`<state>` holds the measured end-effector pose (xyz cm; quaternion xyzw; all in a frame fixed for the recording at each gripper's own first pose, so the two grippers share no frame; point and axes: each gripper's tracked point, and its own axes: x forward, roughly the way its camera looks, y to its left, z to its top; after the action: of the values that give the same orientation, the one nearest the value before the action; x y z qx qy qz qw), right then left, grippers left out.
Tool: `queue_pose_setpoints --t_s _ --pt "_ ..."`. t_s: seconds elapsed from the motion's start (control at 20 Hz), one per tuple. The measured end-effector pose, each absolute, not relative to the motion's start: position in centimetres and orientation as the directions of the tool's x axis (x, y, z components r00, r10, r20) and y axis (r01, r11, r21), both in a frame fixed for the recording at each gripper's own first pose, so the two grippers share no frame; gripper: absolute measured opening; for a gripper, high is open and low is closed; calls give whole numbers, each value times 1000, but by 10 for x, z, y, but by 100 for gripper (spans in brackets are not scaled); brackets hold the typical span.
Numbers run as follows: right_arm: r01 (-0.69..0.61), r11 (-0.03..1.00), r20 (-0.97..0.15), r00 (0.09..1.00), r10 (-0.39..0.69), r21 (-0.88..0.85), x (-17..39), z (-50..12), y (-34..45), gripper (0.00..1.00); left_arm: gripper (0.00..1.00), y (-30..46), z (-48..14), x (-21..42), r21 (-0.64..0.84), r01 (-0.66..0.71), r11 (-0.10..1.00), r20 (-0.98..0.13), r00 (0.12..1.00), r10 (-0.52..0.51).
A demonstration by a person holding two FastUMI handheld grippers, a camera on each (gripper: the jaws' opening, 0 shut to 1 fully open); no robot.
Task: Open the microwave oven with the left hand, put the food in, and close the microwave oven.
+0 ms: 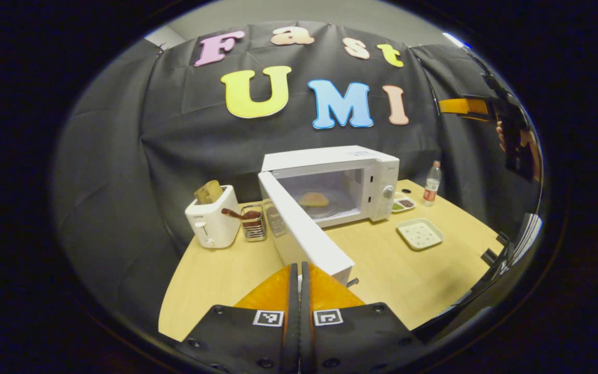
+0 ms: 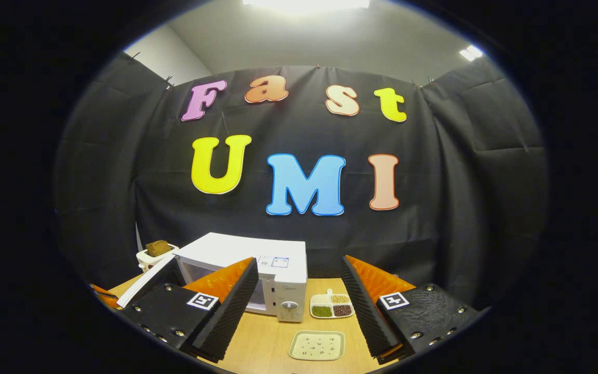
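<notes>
Left gripper [image 1: 299, 275], pressed together, near microwave door [image 1: 304, 234]; right gripper [image 2: 299, 296] spread; food [image 1: 313, 199] inside microwave [image 1: 340, 176].

Microwave [image 1: 353, 179] casing and open door [image 1: 307, 236]: smooth white plastic-looking finish, slight sheen. Table [image 1: 382, 270]: light wood-grain top, matt. Toaster [image 1: 212, 218]: glossy white plastic. Rack [image 1: 254, 224] beside it: shiny wire metal. Bottle [image 1: 432, 184]: clear plastic. Square plate [image 2: 317, 345]: smooth, pale, speckled glaze look. Booth wall [image 2: 465, 208]: matt black cloth, creased. Right gripper [image 2: 299, 306] pads [image 2: 229, 306]: finely ribbed, rough.
</notes>
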<state>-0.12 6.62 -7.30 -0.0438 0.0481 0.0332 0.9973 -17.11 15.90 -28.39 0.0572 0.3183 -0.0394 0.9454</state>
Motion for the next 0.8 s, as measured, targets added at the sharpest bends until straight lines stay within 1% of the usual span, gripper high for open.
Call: queue_pose_setpoints --t_s 0.25,0.3,0.5,0.8 --pt "-59 995 -115 992 50 -75 8 -78 56 97 6 123 -293 -159 40 156 987 -621 778 -98" --pt "-56 996 -116 992 47 -73 9 -79 53 97 7 117 -294 -154 41 166 985 -622 776 -105" --pt "-36 997 -123 992 27 -70 16 -80 40 97 7 90 -298 -130 21 191 981 -620 773 -137" --pt "-5 998 -127 992 -3 -63 26 -83 15 97 6 50 -305 -91 15 267 964 -605 770 -204"
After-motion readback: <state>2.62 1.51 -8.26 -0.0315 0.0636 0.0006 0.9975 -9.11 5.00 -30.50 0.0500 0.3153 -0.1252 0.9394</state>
